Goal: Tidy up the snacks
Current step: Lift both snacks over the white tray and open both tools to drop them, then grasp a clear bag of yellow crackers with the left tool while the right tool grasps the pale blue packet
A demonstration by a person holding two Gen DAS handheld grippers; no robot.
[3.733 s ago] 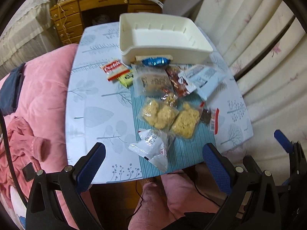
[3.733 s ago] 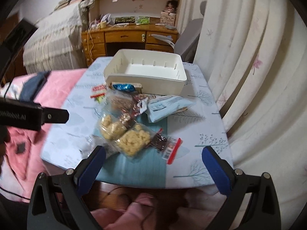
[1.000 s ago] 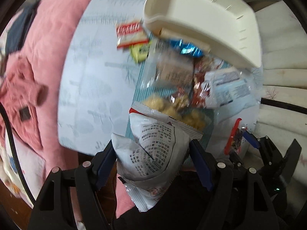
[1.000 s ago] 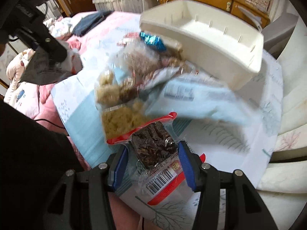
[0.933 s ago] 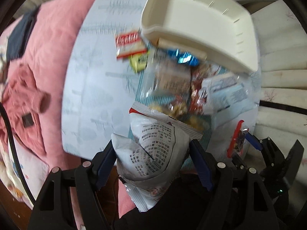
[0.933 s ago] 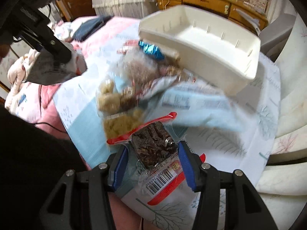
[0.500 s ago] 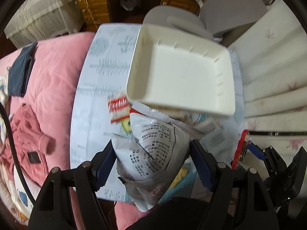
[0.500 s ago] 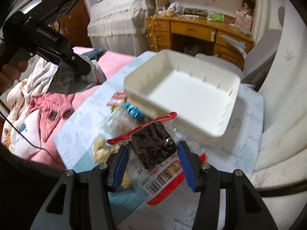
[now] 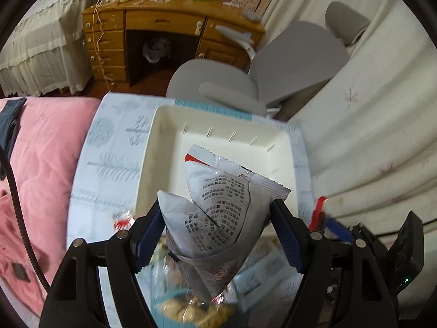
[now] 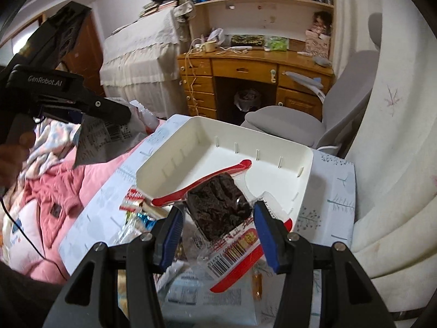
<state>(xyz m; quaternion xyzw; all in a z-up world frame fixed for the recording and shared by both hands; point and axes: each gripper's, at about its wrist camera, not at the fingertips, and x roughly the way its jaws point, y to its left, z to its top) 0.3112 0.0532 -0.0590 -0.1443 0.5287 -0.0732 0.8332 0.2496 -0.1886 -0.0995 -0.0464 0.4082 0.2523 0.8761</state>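
Note:
My left gripper (image 9: 218, 221) is shut on a white snack bag (image 9: 218, 207) with black print and holds it in the air just in front of the empty white bin (image 9: 169, 169). My right gripper (image 10: 217, 218) is shut on a clear red-edged pouch of dark dried fruit (image 10: 218, 205) and holds it above the near edge of the same bin (image 10: 177, 164). The left gripper and its bag (image 10: 103, 136) show at the left of the right wrist view. More snack packets (image 10: 191, 295) lie on the table below the grippers.
The bin sits on a pale blue patterned table (image 9: 109, 147). A pink quilt (image 9: 41, 150) lies to the left. A grey chair (image 9: 245, 82) and a wooden desk (image 9: 153, 27) stand behind the table. White curtains (image 9: 368, 136) hang at the right.
Both grippers have risen and moved forward toward the bin with their packets. The views have tilted up, so the desk and chair now show.

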